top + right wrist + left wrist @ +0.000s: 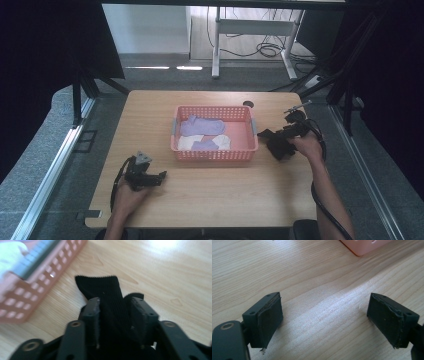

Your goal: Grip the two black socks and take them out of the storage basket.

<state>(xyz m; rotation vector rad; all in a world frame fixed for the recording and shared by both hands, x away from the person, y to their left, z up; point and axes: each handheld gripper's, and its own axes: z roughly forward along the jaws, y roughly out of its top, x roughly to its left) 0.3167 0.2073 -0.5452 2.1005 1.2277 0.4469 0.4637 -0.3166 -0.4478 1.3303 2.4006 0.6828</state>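
Observation:
A black sock (266, 135) lies on the wooden table (215, 195) just right of the pink basket (214, 156). My right gripper (278, 146) is down over it. In the right gripper view the ribbed cuff of the black sock (100, 286) runs out flat on the table beyond my right gripper (114, 312), whose jaws stand apart on either side of it. My left gripper (159, 176) rests at the front left of the table. Its jaws are wide open over bare wood, as the left gripper view of the left gripper (324, 317) shows.
The basket holds a purple sock (202, 125), a white sock (189, 142) and another small purple one (205, 145). A corner of the basket (364, 246) and its side wall (37, 282) sit close to each gripper. A cable hole (248, 104) sits behind the basket.

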